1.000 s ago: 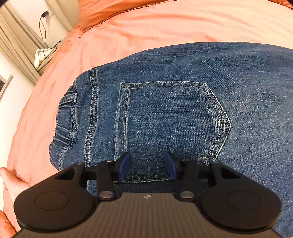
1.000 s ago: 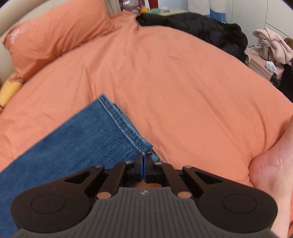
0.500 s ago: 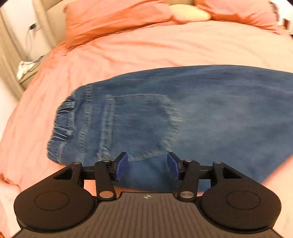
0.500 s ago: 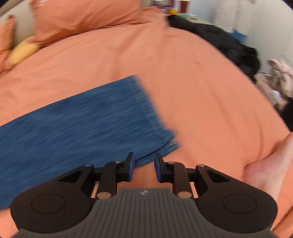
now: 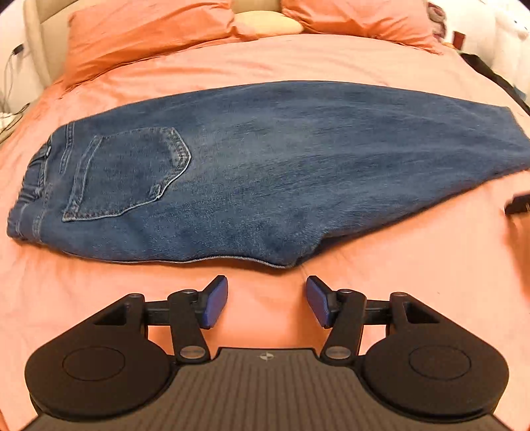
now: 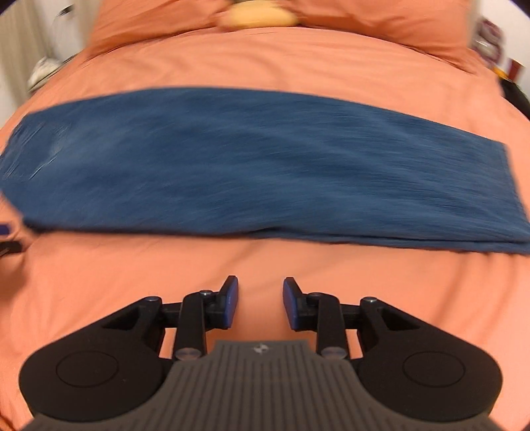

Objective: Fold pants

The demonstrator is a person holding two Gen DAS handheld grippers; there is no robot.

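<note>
Looking from the left wrist: left gripper above orange bed, blue fingers wide apart, holding nothing. Just past the tips, jeans flat across the bed, folded long, waist to the left, hem to the right, back pocket facing up. Pillows far behind.

Looking from the right wrist: blurry. Right gripper spread open too, gripping nothing, near the jeans but not touching. Jeans stretched side to side on the bed.
</note>
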